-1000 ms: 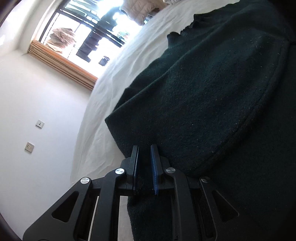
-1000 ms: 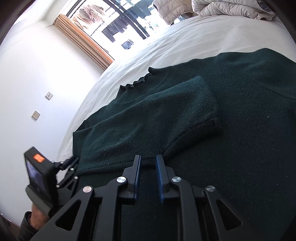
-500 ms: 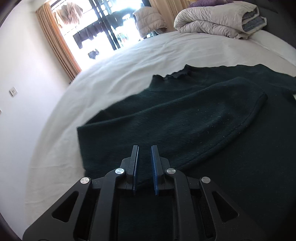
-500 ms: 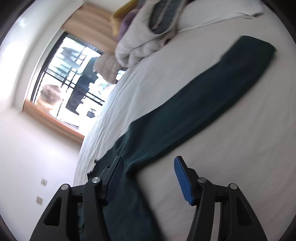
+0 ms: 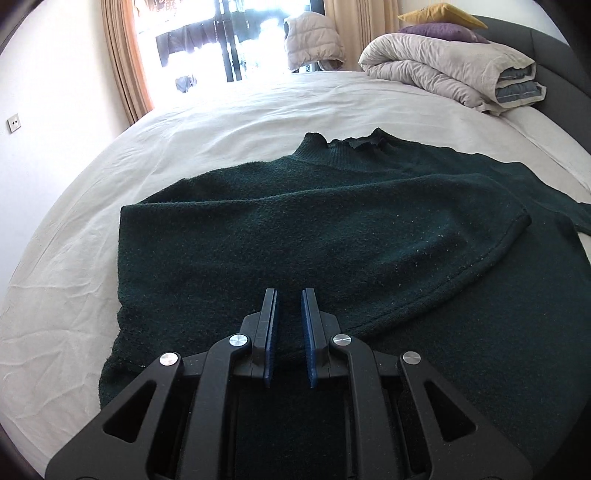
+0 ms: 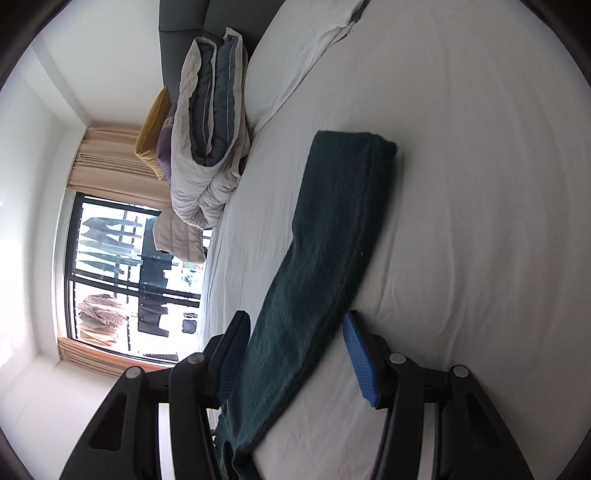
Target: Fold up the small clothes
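Now right claw off the hem, closing astride the sweater's spread sleeve.

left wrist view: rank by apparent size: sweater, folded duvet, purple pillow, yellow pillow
1. dark green sweater, nearest the camera, which inflates it
2. folded duvet
3. purple pillow and yellow pillow: both partly hidden, look alike, no ranking

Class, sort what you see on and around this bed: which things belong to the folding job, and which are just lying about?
Belongs to the job:
- dark green sweater
- its outstretched sleeve
- left gripper
- right gripper, closing around that sleeve

Just lying about:
- folded duvet
- yellow pillow
- purple pillow
- puffy jacket
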